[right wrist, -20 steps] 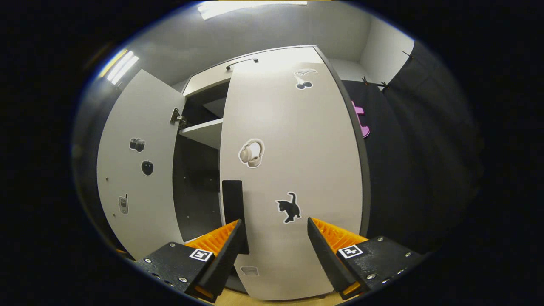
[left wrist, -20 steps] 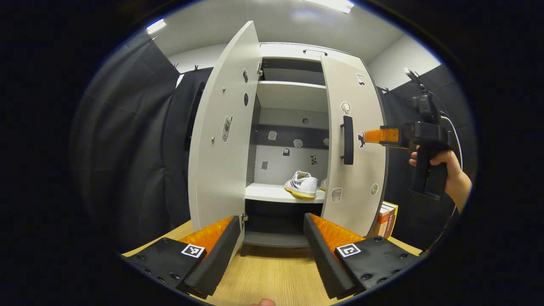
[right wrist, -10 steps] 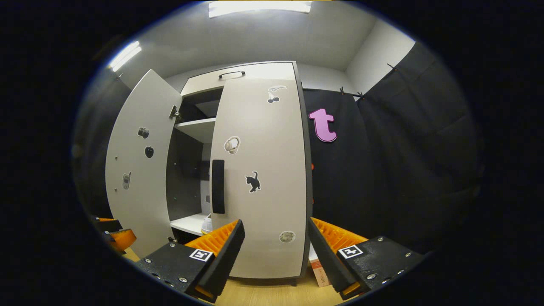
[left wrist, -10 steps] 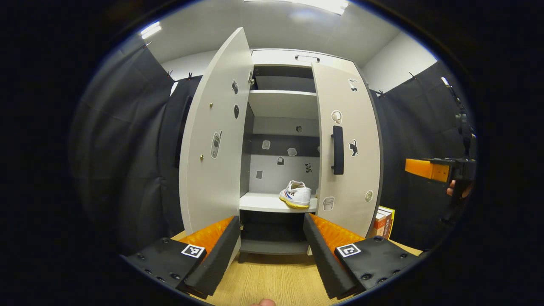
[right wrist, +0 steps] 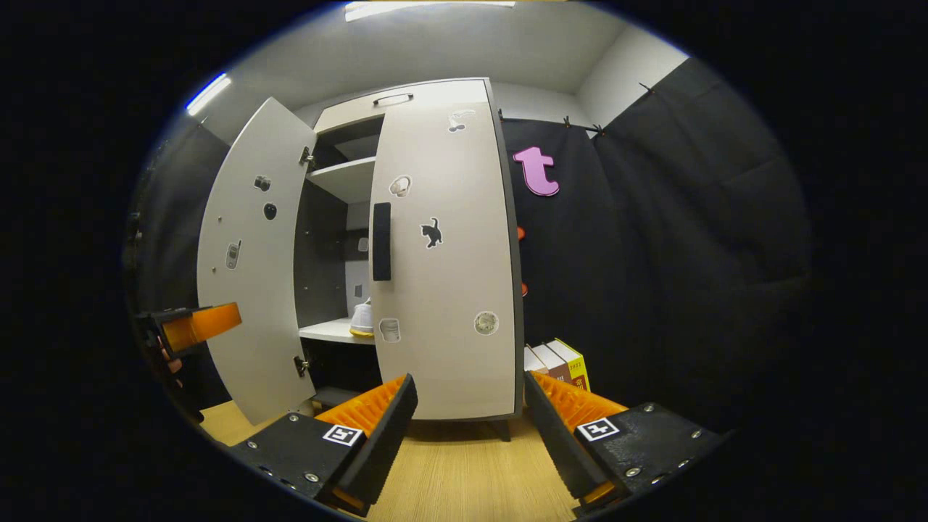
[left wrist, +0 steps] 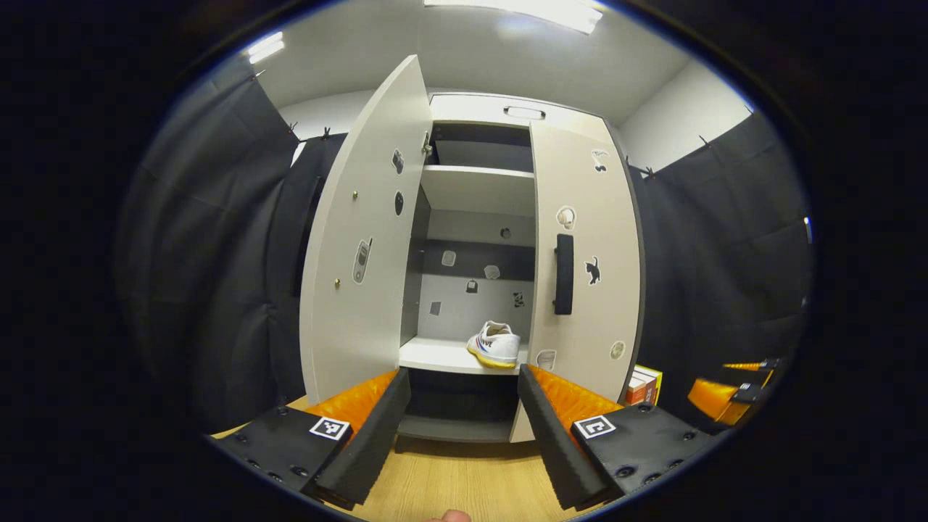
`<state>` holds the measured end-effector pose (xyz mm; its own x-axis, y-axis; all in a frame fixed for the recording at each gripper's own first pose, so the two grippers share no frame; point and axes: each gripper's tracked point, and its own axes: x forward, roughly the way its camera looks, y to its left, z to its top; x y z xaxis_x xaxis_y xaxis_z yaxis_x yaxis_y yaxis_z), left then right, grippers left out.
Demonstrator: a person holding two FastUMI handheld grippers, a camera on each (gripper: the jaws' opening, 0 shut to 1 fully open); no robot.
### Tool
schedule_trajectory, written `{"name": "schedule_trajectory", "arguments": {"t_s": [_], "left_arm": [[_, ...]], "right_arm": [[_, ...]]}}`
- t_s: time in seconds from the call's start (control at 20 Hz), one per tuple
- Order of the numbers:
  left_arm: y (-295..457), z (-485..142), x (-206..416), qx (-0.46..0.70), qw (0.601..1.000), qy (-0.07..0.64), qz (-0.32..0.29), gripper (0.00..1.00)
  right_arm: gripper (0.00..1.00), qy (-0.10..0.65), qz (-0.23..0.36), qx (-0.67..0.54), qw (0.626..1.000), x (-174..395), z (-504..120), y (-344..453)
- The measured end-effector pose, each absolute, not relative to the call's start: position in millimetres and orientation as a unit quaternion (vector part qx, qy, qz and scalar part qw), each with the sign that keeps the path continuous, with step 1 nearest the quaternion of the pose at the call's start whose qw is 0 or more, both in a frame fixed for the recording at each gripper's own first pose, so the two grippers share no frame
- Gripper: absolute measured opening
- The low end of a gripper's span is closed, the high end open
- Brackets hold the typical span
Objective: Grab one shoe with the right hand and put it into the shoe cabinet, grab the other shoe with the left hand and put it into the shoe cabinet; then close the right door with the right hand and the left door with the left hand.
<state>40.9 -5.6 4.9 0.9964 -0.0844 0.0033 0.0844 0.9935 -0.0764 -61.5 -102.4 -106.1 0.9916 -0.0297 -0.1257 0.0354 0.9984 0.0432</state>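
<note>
Facing the stiff, light, hinged left door (left wrist: 362, 239) with left claw (left wrist: 458, 424) and right claw (right wrist: 467, 428) both wide and empty, best pushed near its free edge.

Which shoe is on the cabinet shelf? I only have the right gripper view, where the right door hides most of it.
Observer: In the left gripper view, a white sneaker with a yellow sole sits on the shelf, just left of the right door edge.
Operator: How can the left door be grabbed?
Observer: A dark handle shows on the left door outer face.
Operator: Where is my gripper from there?
Observer: The right gripper is low at that view's right edge, beside the books, apart from the door.
</note>
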Motion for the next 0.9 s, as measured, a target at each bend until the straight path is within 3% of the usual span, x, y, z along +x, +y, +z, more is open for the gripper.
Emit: {"name": "schedule_trajectory", "arguments": {"t_s": [0.15, 0.35, 0.5, 0.6, 0.7, 0.75, 0.8, 0.9], "left_arm": [[23.8, 51.8, 43.6, -0.044, 0.998, -0.033, -0.024, 0.96], [102.6, 101.9, 41.8, -0.004, 0.997, -0.048, 0.053, 0.93], [164.5, 118.5, 46.7, 0.011, 0.993, -0.050, 0.102, 0.96], [199.6, 112.2, 59.6, 0.010, 0.991, -0.038, 0.128, 0.93], [224.7, 98.2, 82.3, -0.002, 0.990, -0.024, 0.141, 0.96], [234.5, 90.6, 95.3, -0.010, 0.989, -0.020, 0.145, 0.94], [240.6, 84.7, 104.5, -0.015, 0.989, -0.020, 0.147, 0.99], [250.7, 77.0, 119.2, -0.017, 0.989, -0.018, 0.148, 0.97]], "right_arm": [[0.92, 0.059, -0.015, 0.022, 0.998, -54.2, -102.6, -104.8], [0.92, 0.051, -0.013, 0.009, 0.999, -43.6, -95.4, -105.5], [0.92, 0.046, -0.009, 0.007, 0.999, -40.5, -90.8, -101.9], [0.92, 0.042, -0.007, 0.005, 0.999, -39.5, -86.8, -99.6], [0.92, 0.035, -0.008, 0.002, 0.999, -39.5, -81.5, -98.4], [0.92, 0.034, -0.007, 0.003, 0.999, -39.9, -80.2, -98.0], [0.92, 0.033, -0.007, 0.002, 0.999, -40.8, -78.2, -98.1], [0.92, 0.033, -0.012, -0.004, 0.999, -43.2, -76.5, -101.8]]}}
